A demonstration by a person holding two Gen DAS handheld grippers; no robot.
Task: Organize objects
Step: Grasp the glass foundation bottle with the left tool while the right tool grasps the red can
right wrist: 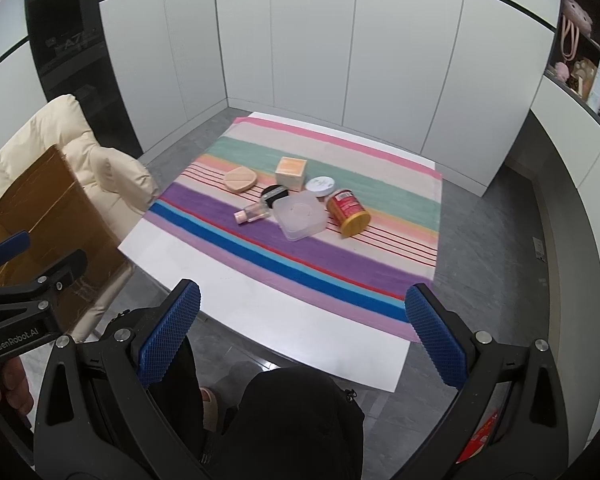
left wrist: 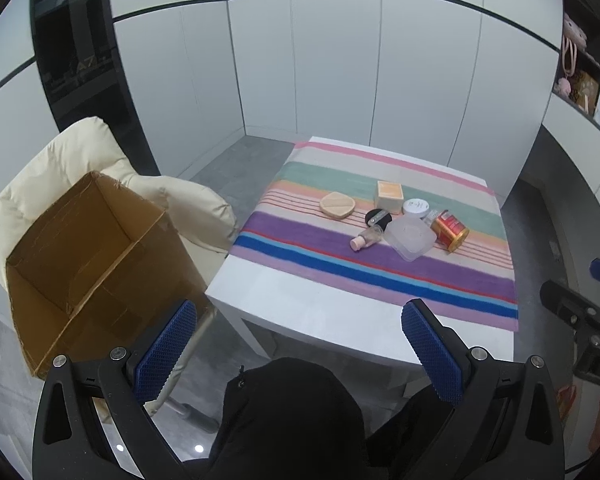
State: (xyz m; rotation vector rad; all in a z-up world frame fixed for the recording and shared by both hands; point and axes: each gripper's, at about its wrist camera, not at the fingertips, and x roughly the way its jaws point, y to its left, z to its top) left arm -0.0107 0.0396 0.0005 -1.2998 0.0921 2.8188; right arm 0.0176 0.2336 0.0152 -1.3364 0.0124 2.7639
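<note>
Fingers of both the left gripper (left wrist: 298, 352) and right gripper (right wrist: 304, 334) are spread wide, nothing held. Nothing's been started yet; the bottle (right wrist: 253, 213), well ahead, probably gets reached for first, with the cardboard box (left wrist: 92, 256) off left.

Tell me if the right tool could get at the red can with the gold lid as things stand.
Probably yes. The right tool is open and empty, and the red can lies on its side at the cluster's right edge, with bare striped cloth on its near side. The clear container sits close on its left.
</note>
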